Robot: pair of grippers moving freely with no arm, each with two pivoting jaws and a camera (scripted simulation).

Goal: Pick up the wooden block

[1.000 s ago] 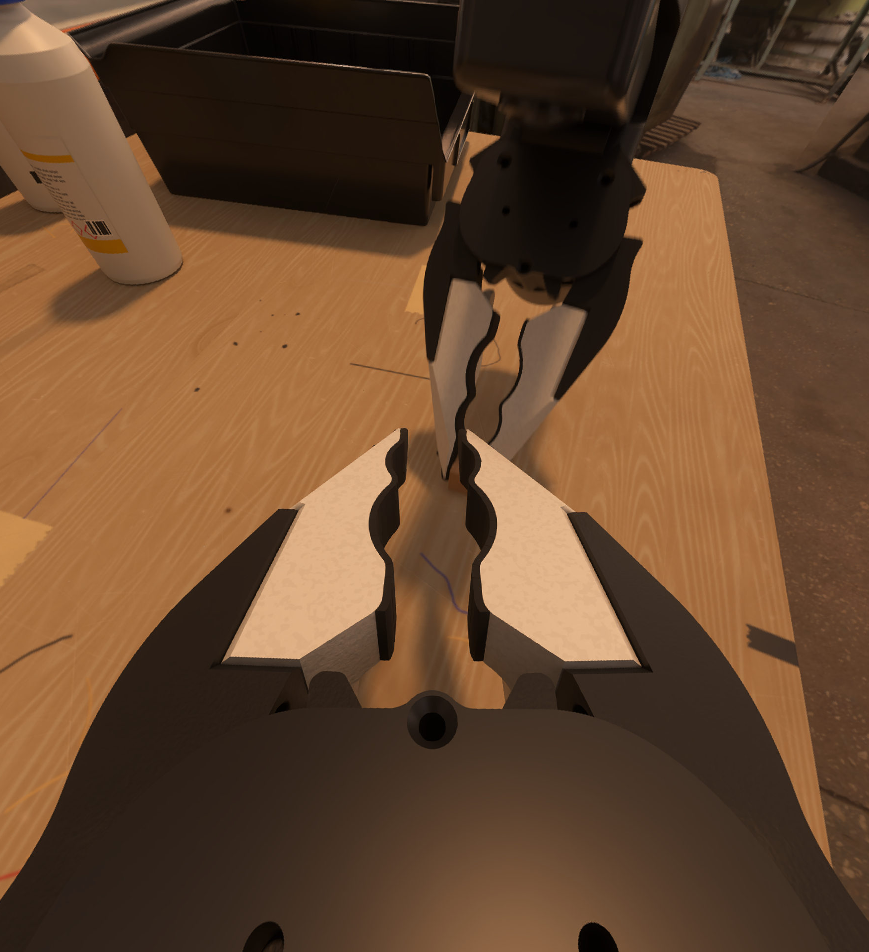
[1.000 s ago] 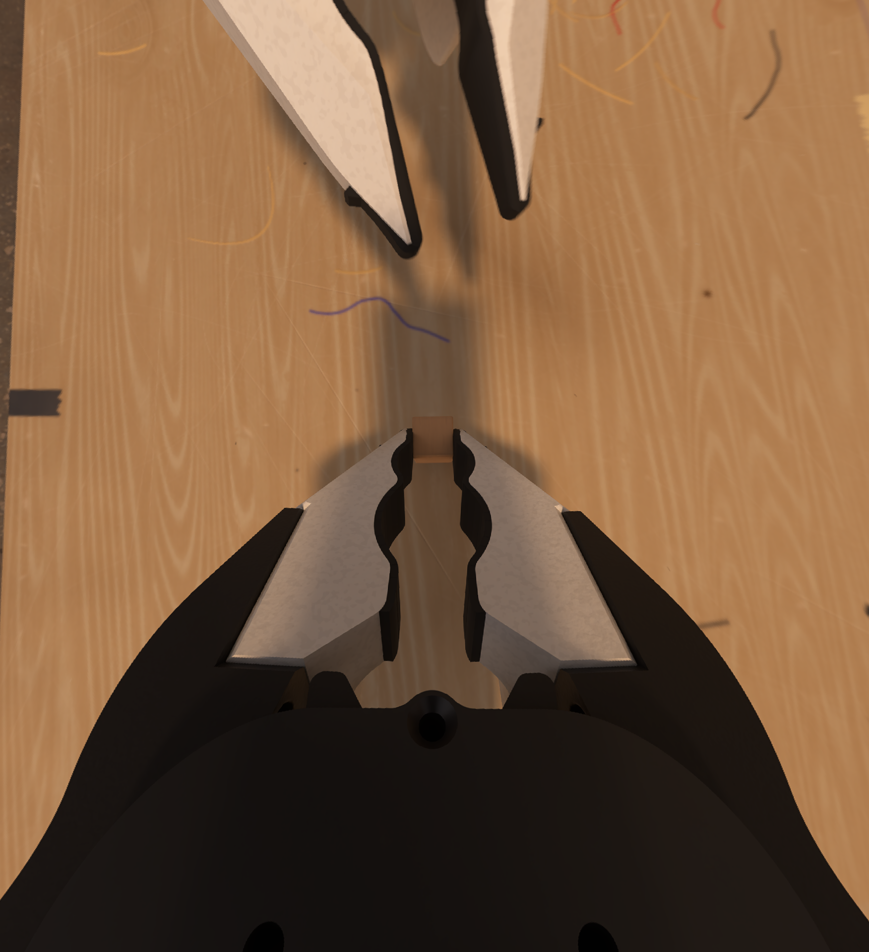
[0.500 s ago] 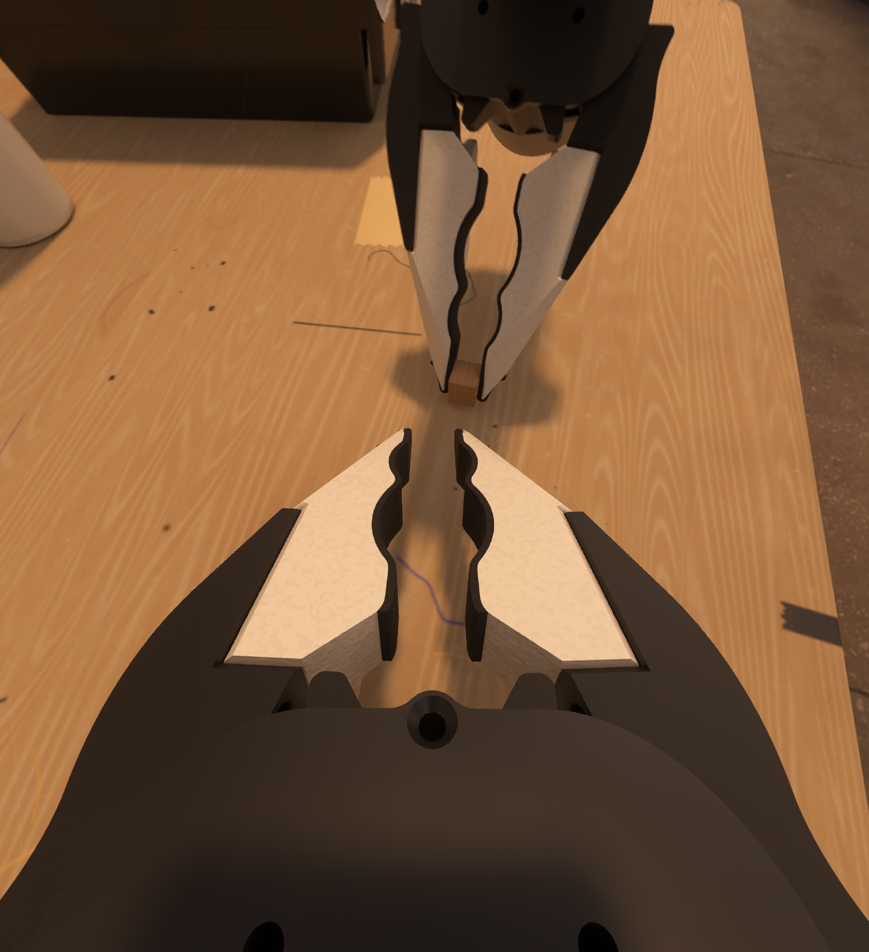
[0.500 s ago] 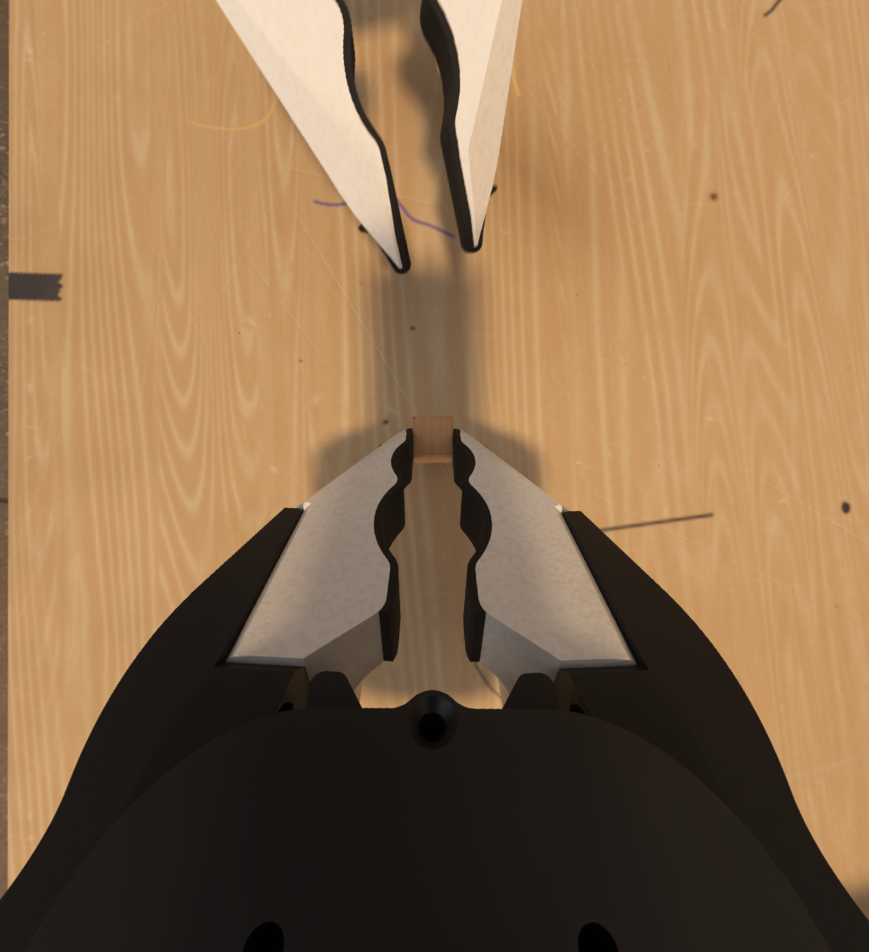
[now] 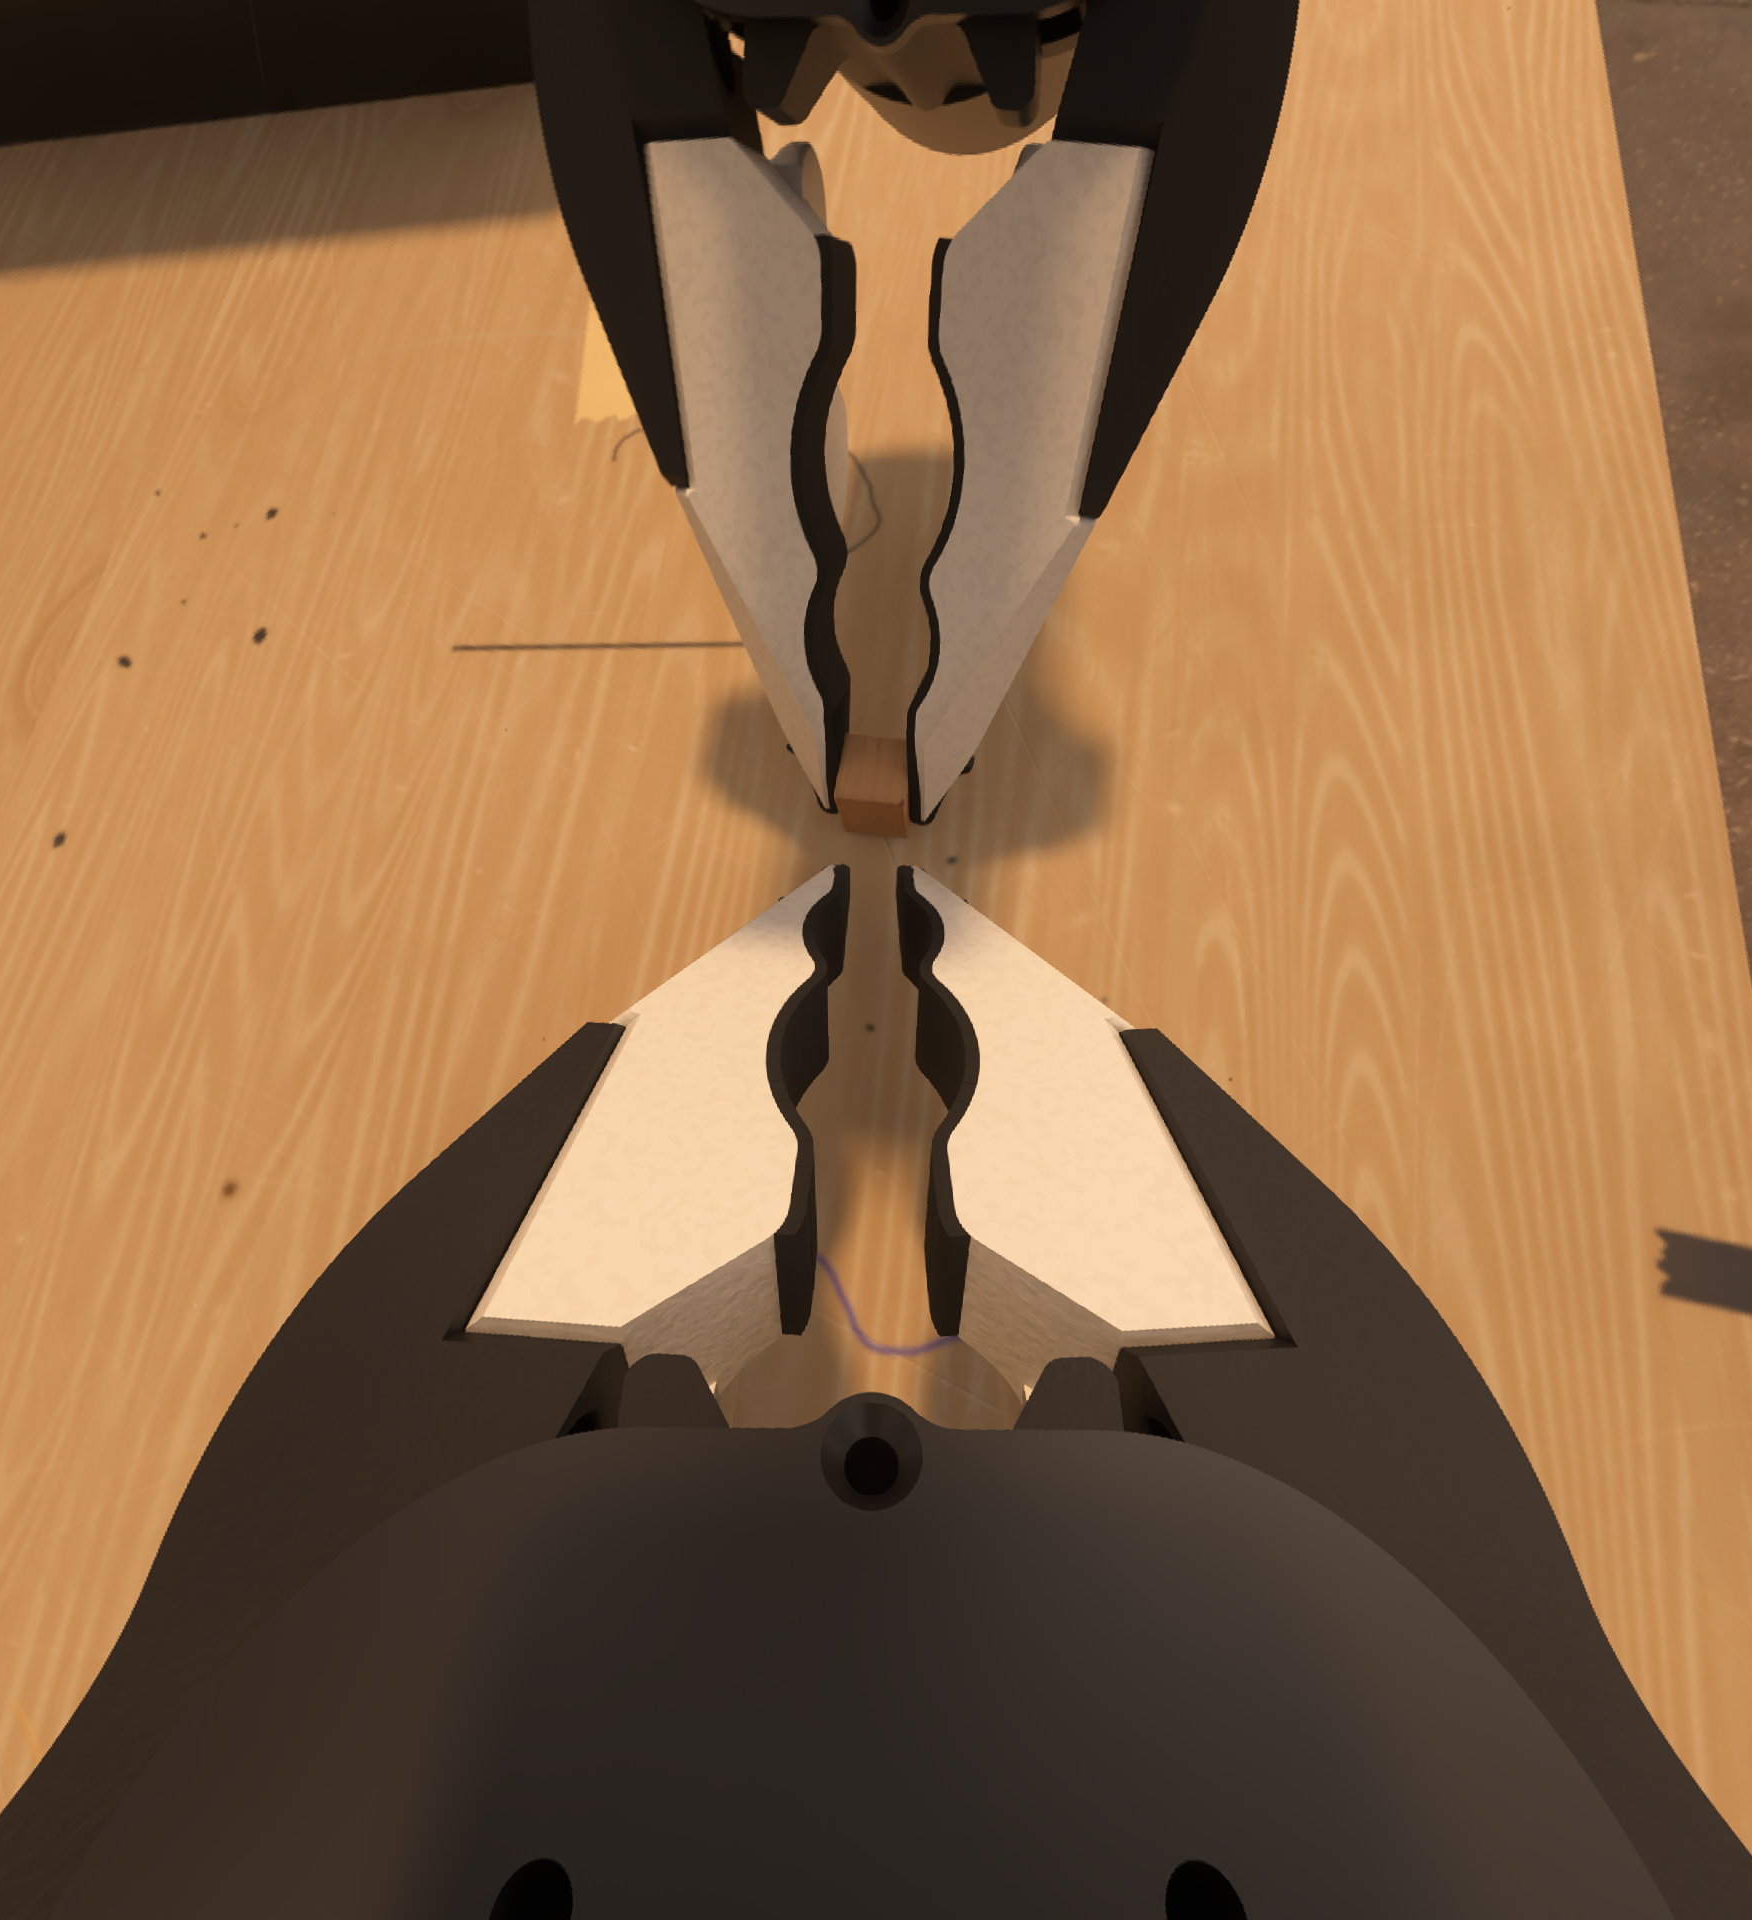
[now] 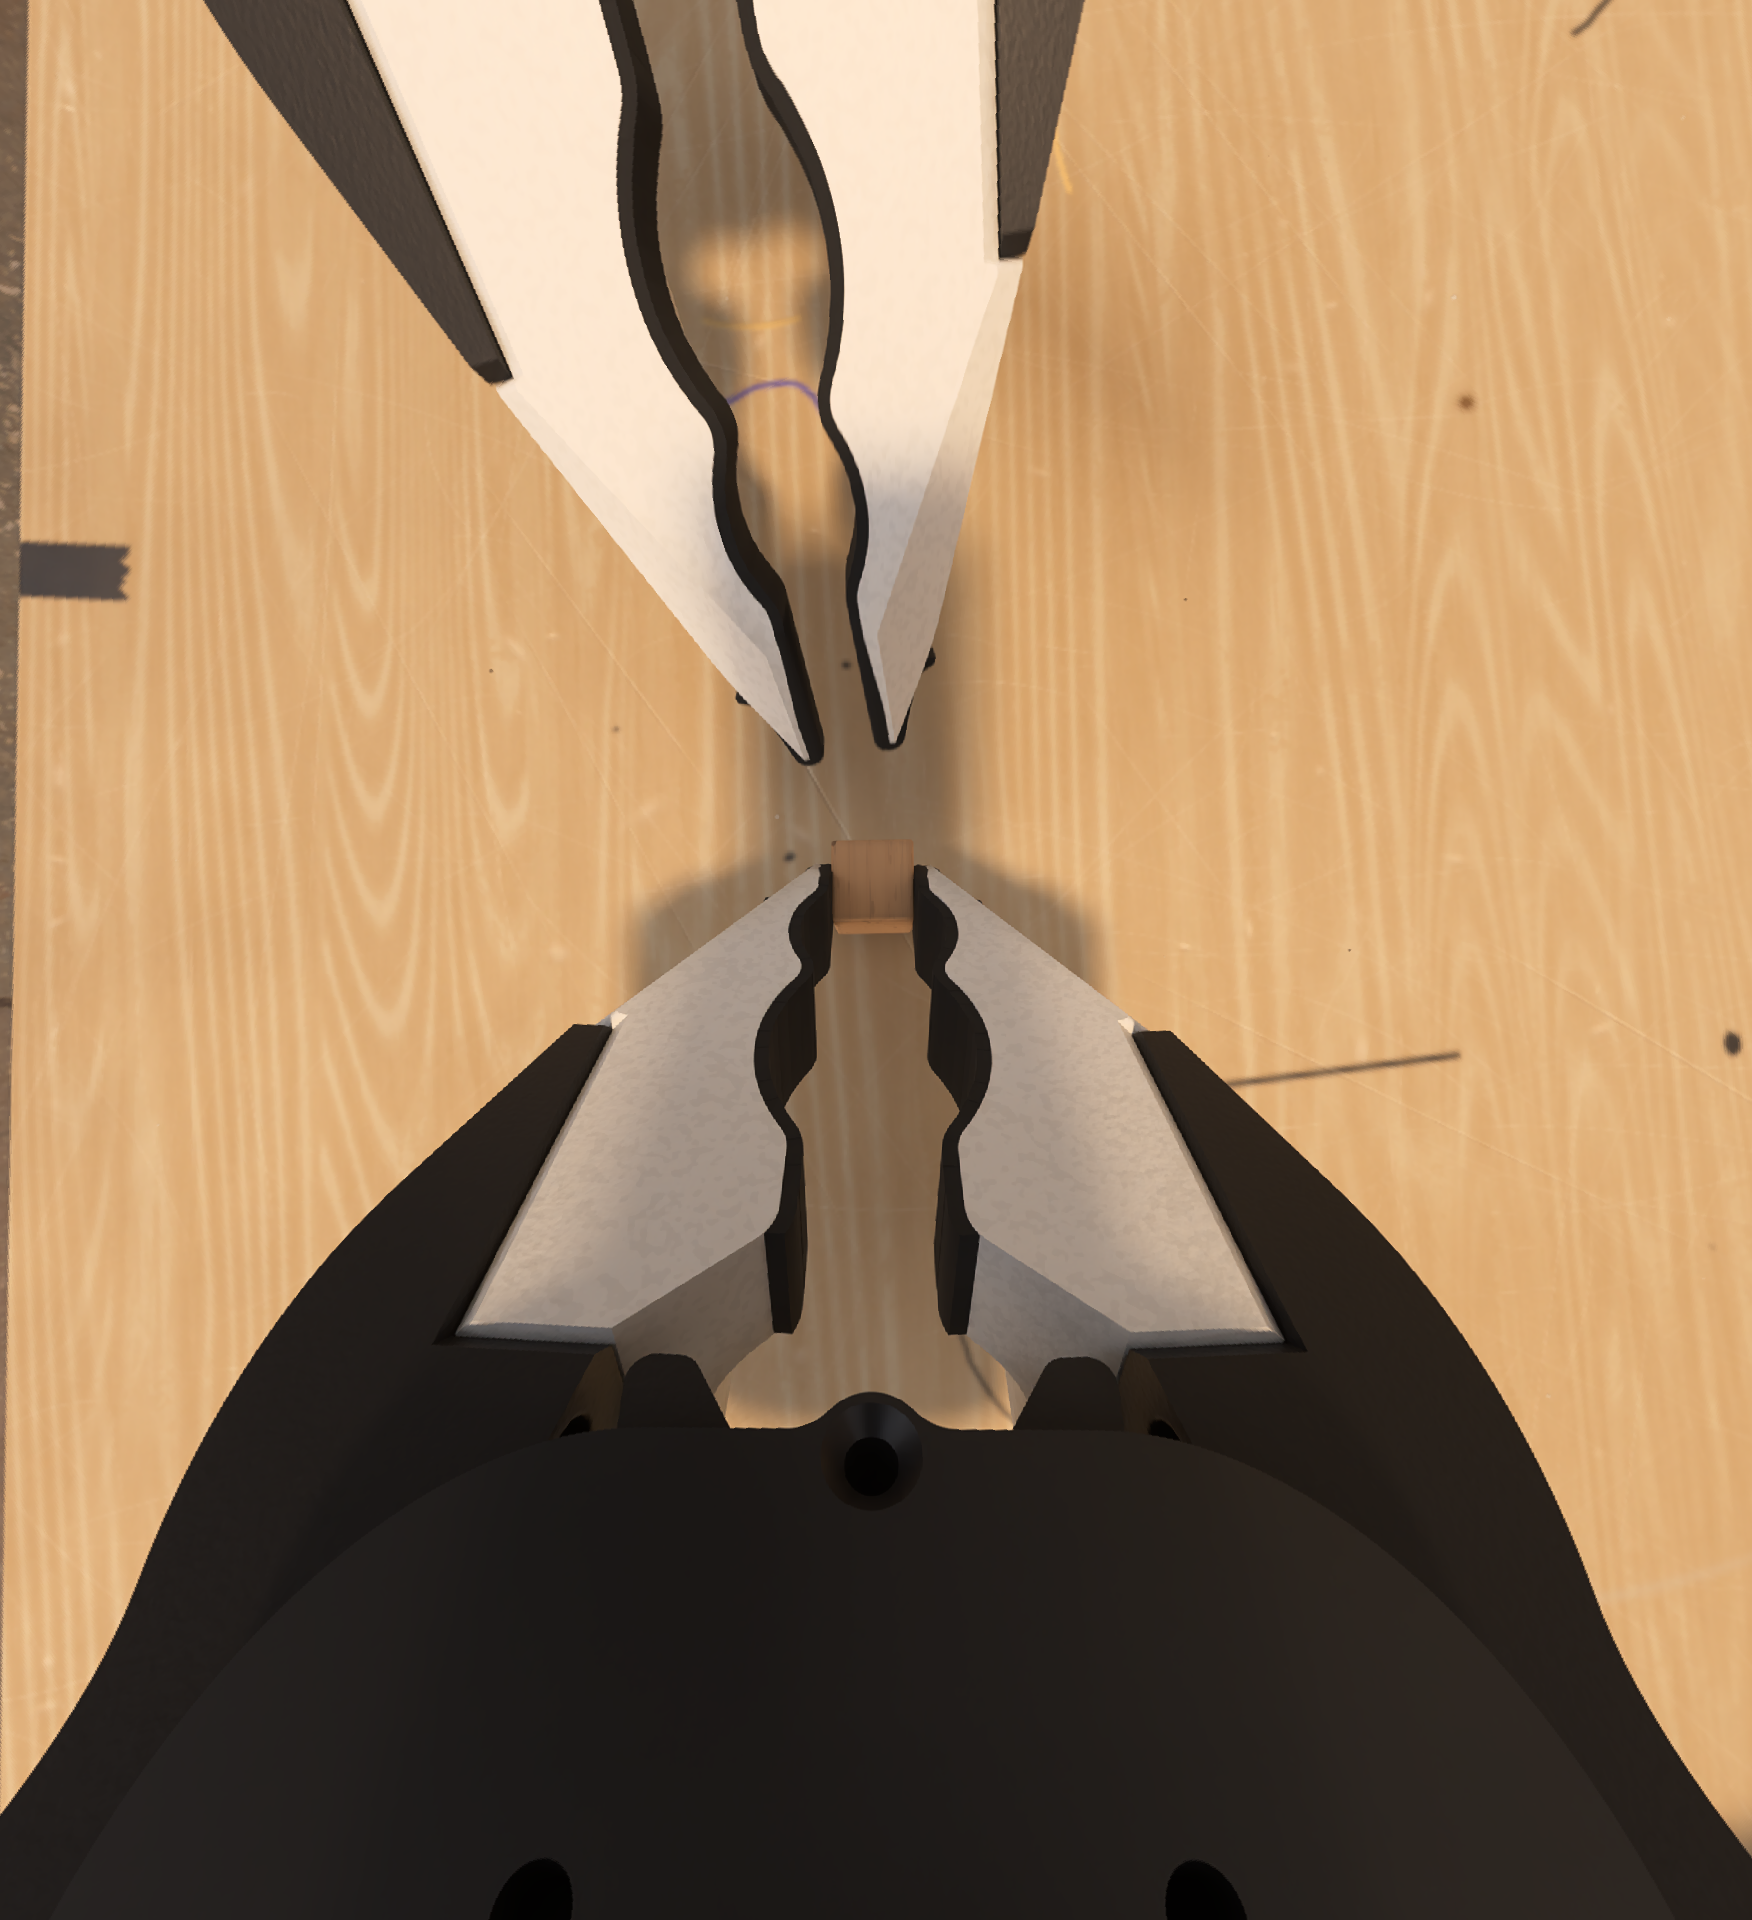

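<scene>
The wooden block (image 6: pixel 872 883) is a small tan cube pinched between the fingertips of my right gripper (image 6: pixel 872 902), which is shut on it low over the wooden table (image 6: pixel 1371 727). In the left wrist view the block (image 5: pixel 872 795) shows between the right gripper's tips (image 5: pixel 872 805), straight ahead. My left gripper (image 5: pixel 870 883) points at the block from the opposite side, tips a short way from it. Its jaws stand nearly together with a thin gap and hold nothing. It also shows in the right wrist view (image 6: pixel 844 743).
A black bin (image 5: pixel 124 52) stands at the far left of the table. A tan tape patch (image 5: pixel 602 384) lies near it. The table's edge and the floor (image 5: pixel 1734 520) run along the right, with a black tape strip (image 5: pixel 1729 1273) at the edge.
My left gripper has moved forward toward the block and the right gripper, and its jaws have narrowed. The right gripper has kept its hold on the block.
</scene>
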